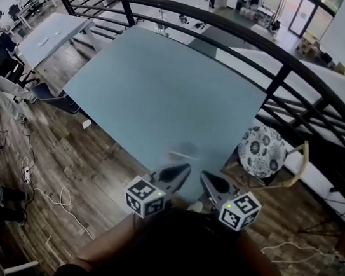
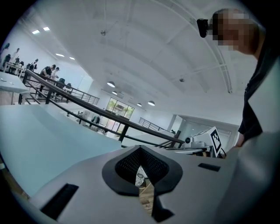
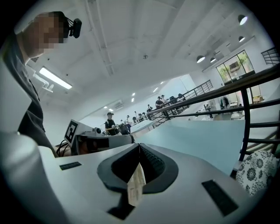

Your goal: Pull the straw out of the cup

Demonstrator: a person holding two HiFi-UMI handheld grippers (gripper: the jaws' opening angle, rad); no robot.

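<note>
Left hand-held gripper (image 1: 184,168) and right hand-held gripper (image 1: 206,176) hover closed, empty, beside table (image 1: 166,94).

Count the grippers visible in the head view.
2. The left gripper is low in the middle, at the near edge of the table. The right gripper is just to its right. Both point toward the table.

Right gripper (image 3: 139,148) jaws closed together, nothing between them; pale table (image 3: 197,138) beyond; floral-patterned round seat (image 3: 258,171) right of the table.
</note>
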